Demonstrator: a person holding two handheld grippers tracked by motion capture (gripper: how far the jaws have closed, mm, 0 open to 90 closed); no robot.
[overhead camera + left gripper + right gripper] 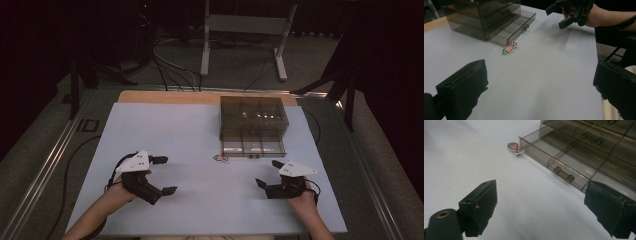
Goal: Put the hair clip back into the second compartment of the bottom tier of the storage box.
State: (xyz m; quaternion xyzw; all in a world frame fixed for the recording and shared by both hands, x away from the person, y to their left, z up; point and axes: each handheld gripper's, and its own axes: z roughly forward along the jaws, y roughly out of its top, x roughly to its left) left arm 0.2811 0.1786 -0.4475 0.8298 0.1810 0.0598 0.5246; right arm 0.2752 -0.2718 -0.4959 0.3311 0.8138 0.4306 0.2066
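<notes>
A small flat fish-shaped sticker, pink with a green head (220, 158), lies on the pale blue-white worktop (190, 135), just beside the front left corner of the pulled-out bottom drawer (252, 148) of a smoky transparent plastic drawer cabinet (253, 117). The cabinet stands toward the far right of the worktop. The drawer carries small bar handles (563, 174) on its front wall.

The left gripper (164, 175) hovers over the near left part of the worktop, its 2 black jaws spread wide with nothing between them; in the left gripper view the sticker (509, 48) lies ahead of it, well apart. The right gripper (268, 173) hovers over the near right part, jaws likewise spread wide and empty, near the front of the open drawer (554, 155). In the right gripper view the sticker (515, 147) sits farther off, beside the drawer's corner. Each gripper is held by a hand coming in from the near edge.
</notes>
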